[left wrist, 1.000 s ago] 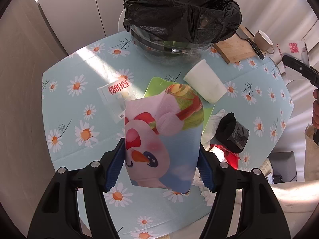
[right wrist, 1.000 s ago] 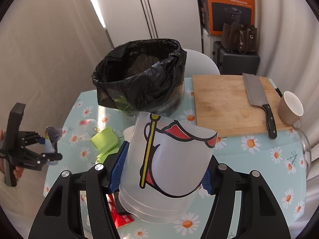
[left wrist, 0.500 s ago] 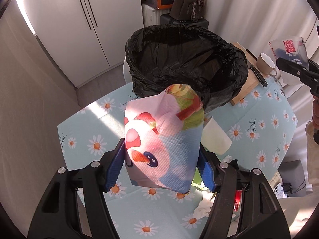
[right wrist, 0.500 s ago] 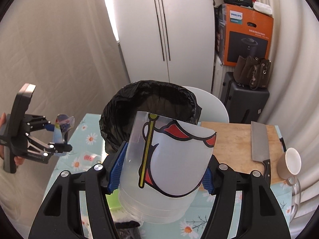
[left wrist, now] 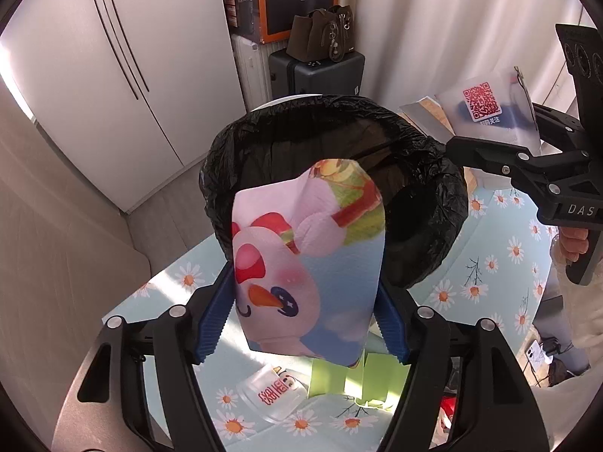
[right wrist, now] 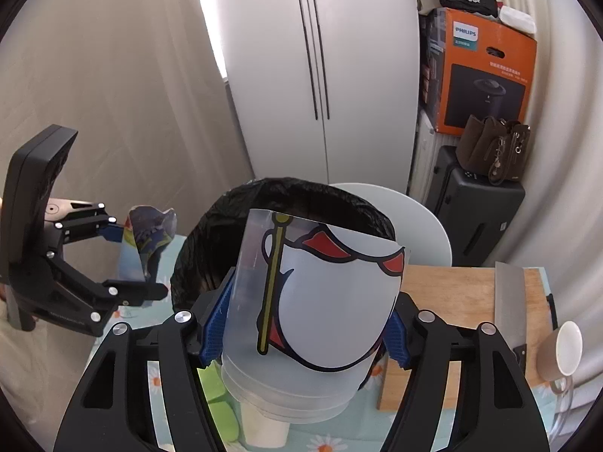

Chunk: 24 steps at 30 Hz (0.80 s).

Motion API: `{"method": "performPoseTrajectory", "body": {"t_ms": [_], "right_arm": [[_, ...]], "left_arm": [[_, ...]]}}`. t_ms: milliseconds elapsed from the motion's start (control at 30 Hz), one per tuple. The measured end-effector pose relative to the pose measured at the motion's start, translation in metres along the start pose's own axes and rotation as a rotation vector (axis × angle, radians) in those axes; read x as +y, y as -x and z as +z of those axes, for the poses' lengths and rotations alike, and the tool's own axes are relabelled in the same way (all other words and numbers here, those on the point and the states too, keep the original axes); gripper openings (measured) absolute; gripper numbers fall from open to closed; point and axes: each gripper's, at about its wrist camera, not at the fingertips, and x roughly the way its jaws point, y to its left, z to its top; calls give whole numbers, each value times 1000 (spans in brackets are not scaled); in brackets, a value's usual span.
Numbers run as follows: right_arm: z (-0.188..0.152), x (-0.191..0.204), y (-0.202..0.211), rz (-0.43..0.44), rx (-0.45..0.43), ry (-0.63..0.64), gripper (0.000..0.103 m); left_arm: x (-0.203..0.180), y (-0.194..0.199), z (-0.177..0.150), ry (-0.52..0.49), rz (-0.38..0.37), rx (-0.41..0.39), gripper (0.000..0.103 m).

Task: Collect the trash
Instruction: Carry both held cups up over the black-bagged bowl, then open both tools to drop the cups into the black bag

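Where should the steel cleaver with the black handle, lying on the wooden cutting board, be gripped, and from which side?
The steel cleaver lies flat on the wooden cutting board, blade pointing away, black handle toward the camera. Grip the handle, coming from the board's near side: it is narrow and not sharp.

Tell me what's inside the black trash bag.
From both wrist views the black trash bag shows only dark liner inside; no contents are visible. The cartoon wrapper and the clear plastic cup cover much of its opening, hiding the bottom.
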Motion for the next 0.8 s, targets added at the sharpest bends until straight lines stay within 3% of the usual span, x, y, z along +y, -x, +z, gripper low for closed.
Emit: {"method": "performPoseTrajectory", "body": {"t_ms": [67,133,433,800], "right_arm": [[7,-3,-10,30,-37,-15,80],[12,-7,-16,-13,-66,-48,84],[4,-16,-9,-96,-60,-67,87],[-32,-11,19,-115,-26,-99,88]], "left_arm": [[0,-6,6,-7,6,-27,87],[2,-10,9,9,-2,-42,92],[2,-12,-6,31,-4,-34,97],[-9,15,-45,94,5,-39,97]]}}
